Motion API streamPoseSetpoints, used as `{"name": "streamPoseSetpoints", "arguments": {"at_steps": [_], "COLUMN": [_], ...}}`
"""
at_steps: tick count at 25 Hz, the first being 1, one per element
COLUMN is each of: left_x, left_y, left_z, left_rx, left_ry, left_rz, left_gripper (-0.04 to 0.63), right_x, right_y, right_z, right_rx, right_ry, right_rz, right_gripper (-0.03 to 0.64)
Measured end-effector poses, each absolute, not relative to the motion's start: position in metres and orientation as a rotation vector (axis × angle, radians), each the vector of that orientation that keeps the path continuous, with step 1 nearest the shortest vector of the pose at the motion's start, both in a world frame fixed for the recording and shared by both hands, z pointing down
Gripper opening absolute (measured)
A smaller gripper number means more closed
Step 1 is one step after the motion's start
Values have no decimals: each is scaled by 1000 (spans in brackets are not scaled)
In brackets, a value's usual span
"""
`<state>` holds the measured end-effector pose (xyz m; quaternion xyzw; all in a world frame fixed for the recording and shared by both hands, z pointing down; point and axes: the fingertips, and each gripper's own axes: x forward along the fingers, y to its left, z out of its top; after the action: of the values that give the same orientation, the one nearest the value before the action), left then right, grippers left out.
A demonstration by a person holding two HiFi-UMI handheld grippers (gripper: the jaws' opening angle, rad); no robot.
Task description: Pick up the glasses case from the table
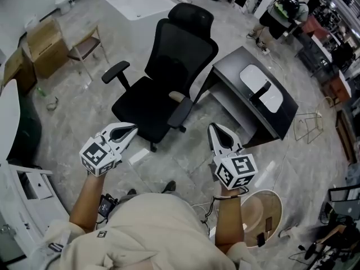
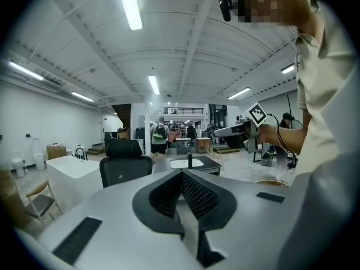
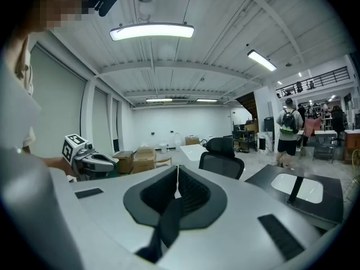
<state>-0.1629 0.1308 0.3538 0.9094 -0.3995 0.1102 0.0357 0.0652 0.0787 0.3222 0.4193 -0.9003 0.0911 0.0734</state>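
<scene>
A black low table (image 1: 281, 114) stands right of centre on the floor, with a white oval mat (image 1: 274, 100) on it. A dark slim object (image 1: 259, 89) lies across the mat; it may be the glasses case, and it also shows in the right gripper view (image 3: 296, 189). My left gripper (image 1: 132, 129) and right gripper (image 1: 214, 127) hang in the air in front of the person, well short of the table. Both are shut with nothing between the jaws, as the left gripper view (image 2: 181, 173) and right gripper view (image 3: 177, 169) show.
A black office chair (image 1: 163, 77) stands between the grippers and the table's left side. A white tub-like unit (image 1: 135, 1) and cardboard boxes (image 1: 42, 46) are at the back left. A round wooden stool (image 1: 264, 212) sits near the person's right. A person (image 1: 284, 10) stands far back.
</scene>
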Motion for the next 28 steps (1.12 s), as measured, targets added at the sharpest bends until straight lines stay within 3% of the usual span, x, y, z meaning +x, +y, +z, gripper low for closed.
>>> {"name": "streamPoseSetpoints", "arguments": {"at_steps": [28], "left_x": [-73], "left_y": [86], "left_z": [353], "left_rx": [2837], "left_ry": [-1171], "left_rz": [420], "left_gripper": [15], "right_x": [163], "right_y": [42], "right_z": [344], "right_rx": [1338], "right_ry": [-2708], "right_rz": [383], "right_gripper": [25]}}
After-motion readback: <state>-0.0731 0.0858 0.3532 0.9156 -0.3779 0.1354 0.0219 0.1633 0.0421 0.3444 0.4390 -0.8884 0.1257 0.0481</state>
